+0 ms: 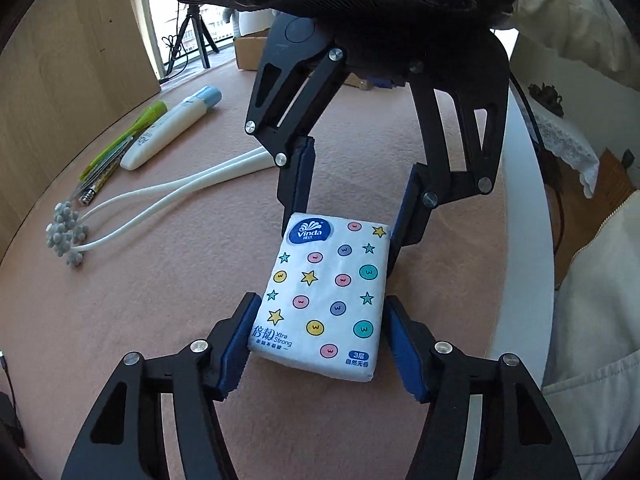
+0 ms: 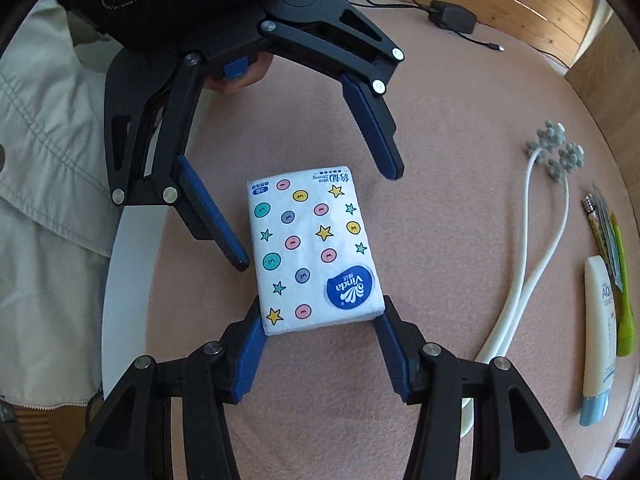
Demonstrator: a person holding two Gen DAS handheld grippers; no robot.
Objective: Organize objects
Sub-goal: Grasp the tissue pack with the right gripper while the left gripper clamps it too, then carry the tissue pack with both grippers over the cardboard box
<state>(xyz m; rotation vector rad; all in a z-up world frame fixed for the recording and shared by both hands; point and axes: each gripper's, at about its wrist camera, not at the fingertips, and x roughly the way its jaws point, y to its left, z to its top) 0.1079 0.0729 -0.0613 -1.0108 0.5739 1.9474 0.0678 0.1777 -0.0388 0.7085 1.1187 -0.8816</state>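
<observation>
A white Vinda tissue pack [image 1: 326, 298] with stars and coloured dots lies flat on the pink table cover; it also shows in the right wrist view [image 2: 312, 250]. My left gripper [image 1: 320, 344] straddles its near end, jaws open with gaps on both sides. My right gripper [image 2: 320, 334] is at the pack's opposite end, its blue pads touching or nearly touching the pack's sides. In the left wrist view the right gripper [image 1: 348, 216] appears beyond the pack. In the right wrist view the left gripper [image 2: 320, 216] appears wide open over the pack's far end.
A white massager with grey knobs [image 1: 132, 208], a white tube with blue cap [image 1: 172, 128], green packets [image 1: 120, 144] and a pen lie at the left. A black charger with cable [image 2: 452, 16] sits far back. The table's white rim [image 1: 524, 240] and wooden walls [image 1: 68, 60] bound the area.
</observation>
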